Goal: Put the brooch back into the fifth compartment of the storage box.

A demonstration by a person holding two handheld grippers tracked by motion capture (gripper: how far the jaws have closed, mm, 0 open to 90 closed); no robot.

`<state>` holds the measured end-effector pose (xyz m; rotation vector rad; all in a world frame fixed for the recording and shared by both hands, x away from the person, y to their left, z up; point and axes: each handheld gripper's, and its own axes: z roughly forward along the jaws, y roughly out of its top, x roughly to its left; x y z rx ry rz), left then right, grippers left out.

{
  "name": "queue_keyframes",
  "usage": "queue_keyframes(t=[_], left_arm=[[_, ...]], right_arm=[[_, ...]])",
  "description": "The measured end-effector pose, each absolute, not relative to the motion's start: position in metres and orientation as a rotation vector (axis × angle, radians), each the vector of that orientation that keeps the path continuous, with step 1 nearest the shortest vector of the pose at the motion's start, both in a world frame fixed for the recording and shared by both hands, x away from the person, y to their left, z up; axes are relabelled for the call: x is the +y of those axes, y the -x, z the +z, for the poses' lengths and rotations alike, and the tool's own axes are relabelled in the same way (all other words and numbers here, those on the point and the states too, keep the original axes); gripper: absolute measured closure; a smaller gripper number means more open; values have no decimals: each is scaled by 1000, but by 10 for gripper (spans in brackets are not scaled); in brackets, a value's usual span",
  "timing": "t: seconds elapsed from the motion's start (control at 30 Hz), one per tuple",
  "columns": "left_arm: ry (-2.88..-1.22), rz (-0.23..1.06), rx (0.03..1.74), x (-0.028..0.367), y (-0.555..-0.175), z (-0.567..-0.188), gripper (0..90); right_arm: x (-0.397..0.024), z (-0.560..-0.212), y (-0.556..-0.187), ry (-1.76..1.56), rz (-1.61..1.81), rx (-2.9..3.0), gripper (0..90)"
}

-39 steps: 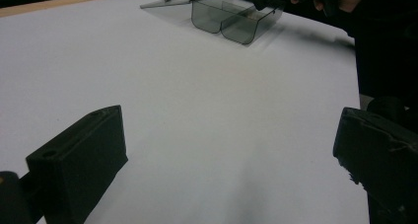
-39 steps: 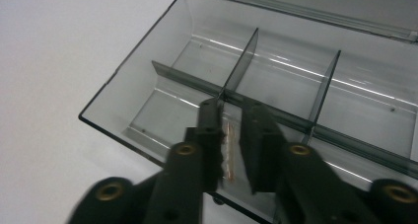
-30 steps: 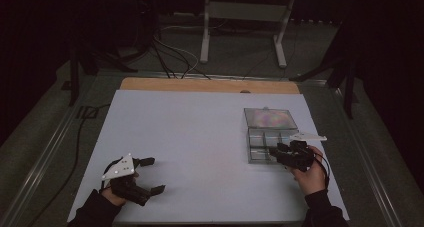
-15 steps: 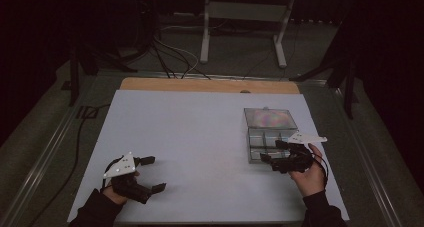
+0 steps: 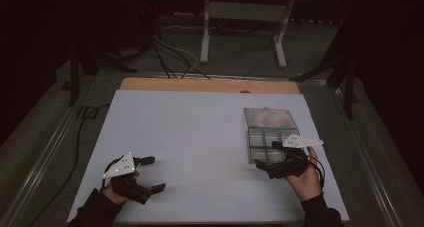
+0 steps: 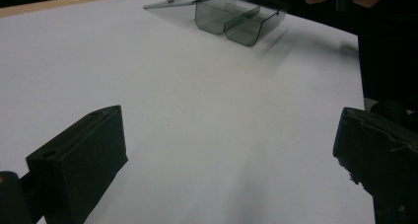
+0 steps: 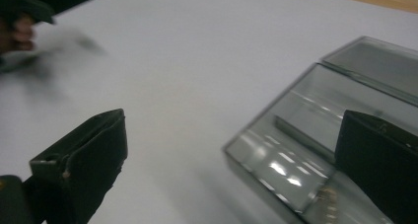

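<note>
A clear plastic compartment box (image 5: 265, 137) lies on the right of the white table (image 5: 190, 132), its lid (image 5: 270, 118) laid open on the far side. My right gripper (image 5: 266, 154) is open at the box's near left corner, pointing left. In the right gripper view the gripper (image 7: 231, 130) has one jaw over the box (image 7: 296, 140) and the other over bare table. My left gripper (image 5: 155, 174) rests open at the near left, empty. In the left gripper view the gripper (image 6: 226, 135) has its jaws wide apart, and the box (image 6: 241, 17) lies far ahead.
A wooden strip (image 5: 210, 85) runs along the table's far edge. Beyond it, cables (image 5: 165, 57) and a metal stand (image 5: 245, 32) sit on the dark floor. The other hand (image 7: 19, 21) appears blurred at the top left of the right gripper view.
My right gripper has drawn back from above the box toward its near left corner. The left gripper has stayed where it was.
</note>
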<state>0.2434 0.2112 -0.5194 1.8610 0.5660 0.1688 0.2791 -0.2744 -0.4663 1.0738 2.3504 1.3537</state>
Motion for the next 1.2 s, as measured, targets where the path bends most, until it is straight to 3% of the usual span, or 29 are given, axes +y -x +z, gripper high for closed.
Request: queue_keyframes(t=[0.53,1.2], left_arm=[[-1859,169,563,211,-244,-519,12],[-1857,168,565,212,-244,-519,12]], right_arm=[[-263,-481,-255,-953,1403,2484,0],[-306,-515,-233,-1049,1382,2502,0]])
